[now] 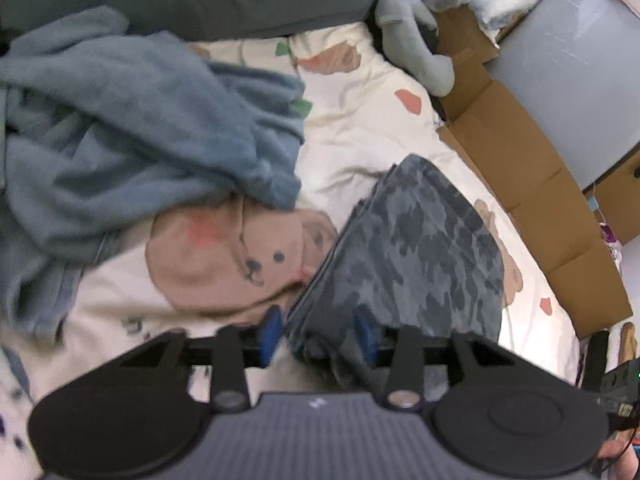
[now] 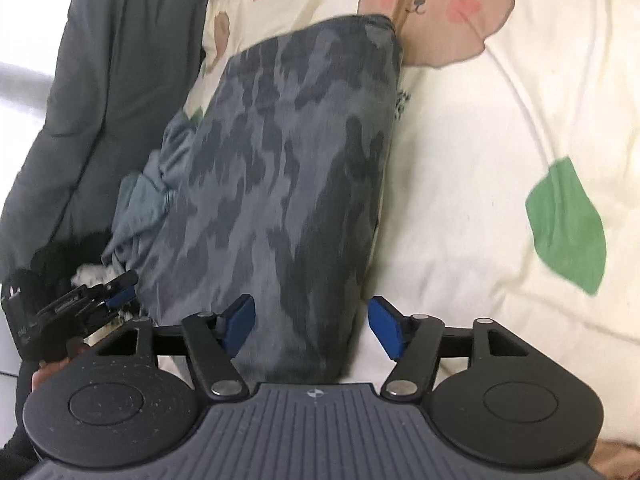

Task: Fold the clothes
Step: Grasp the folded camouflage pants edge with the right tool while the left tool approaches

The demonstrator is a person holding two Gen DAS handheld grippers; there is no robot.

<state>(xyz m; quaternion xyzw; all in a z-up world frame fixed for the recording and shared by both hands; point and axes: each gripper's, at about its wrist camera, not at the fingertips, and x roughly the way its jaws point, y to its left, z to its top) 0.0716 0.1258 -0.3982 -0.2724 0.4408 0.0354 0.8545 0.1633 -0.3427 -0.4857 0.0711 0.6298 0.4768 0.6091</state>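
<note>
While both grippers, left (image 1: 319, 332) and right (image 2: 311, 328), had fingers spread apart around the folded camo garment (image 2: 288, 168), it could slump open on the soft bed (image 2: 460, 160).

Black left gripper (image 1: 318, 330) and right gripper (image 2: 312, 326), blue pads, silver screws.

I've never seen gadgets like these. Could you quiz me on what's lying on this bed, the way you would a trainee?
1. True or false: the camouflage garment lies folded on the bear-print bedding.
2. In the left wrist view, what lies crumpled to the garment's left? A) blue fleece B) red towel C) white shirt
3. Are the right tool's pads pressing the garment?

Key: 1 true; 2 A; 3 no, the tool is open, with the garment's end between its jaws.
</note>
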